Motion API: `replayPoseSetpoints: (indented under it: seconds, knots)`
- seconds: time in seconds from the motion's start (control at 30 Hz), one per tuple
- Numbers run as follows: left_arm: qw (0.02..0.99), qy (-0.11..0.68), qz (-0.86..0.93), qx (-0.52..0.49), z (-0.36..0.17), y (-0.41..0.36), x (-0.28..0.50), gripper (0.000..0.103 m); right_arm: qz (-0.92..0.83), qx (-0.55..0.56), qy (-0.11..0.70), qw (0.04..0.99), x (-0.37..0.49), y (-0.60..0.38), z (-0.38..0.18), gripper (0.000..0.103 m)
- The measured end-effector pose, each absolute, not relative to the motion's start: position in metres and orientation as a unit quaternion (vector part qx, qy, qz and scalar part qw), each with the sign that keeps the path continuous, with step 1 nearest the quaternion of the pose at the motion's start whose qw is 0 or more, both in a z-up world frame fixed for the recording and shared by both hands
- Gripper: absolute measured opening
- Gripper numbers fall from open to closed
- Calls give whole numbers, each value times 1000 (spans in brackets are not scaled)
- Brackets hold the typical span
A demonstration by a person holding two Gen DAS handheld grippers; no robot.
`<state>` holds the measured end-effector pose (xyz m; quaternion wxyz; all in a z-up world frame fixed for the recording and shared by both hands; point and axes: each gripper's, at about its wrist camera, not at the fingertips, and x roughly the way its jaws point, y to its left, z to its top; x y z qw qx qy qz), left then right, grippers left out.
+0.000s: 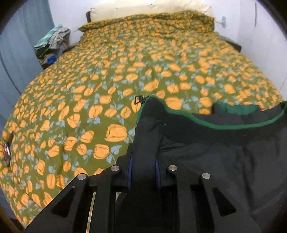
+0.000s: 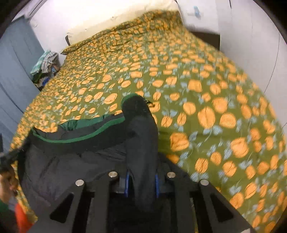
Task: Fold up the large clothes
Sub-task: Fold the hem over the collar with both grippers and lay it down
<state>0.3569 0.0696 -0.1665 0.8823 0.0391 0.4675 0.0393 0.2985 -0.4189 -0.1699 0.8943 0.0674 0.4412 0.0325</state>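
Left claw (image 1: 143,172) clamped on the jacket (image 1: 215,152), fabric bunched between its fingers; right claw (image 2: 141,175) pinching another corner. Jacket spreads between both claws, over the bed (image 1: 107,71) ahead.

1. Home bedroom: a big bed (image 1: 125,75) fills most of both views, covered with a green bedspread (image 2: 179,80) printed with orange flowers.
2. Cream pillow (image 1: 152,9) at the far end against a white wall (image 1: 260,35); a second pillow in the same flower print lies in front of it.
3. Pile of loose clothes (image 1: 52,43) on the far left beside the bed.
4. Grey-blue curtain (image 1: 21,35) hangs along the left side.
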Motion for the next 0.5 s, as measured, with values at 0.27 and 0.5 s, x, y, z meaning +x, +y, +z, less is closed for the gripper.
replayPoseSetpoints:
  seconds: [0.27,0.5]
  knots:
    - [889,453,64,8,-232,82,356,46,-6,90,435,896,314,-414,-262,27]
    - [898,436,58,-16,-251,84,354,49,8,125,416,901,317,-420,-286,29]
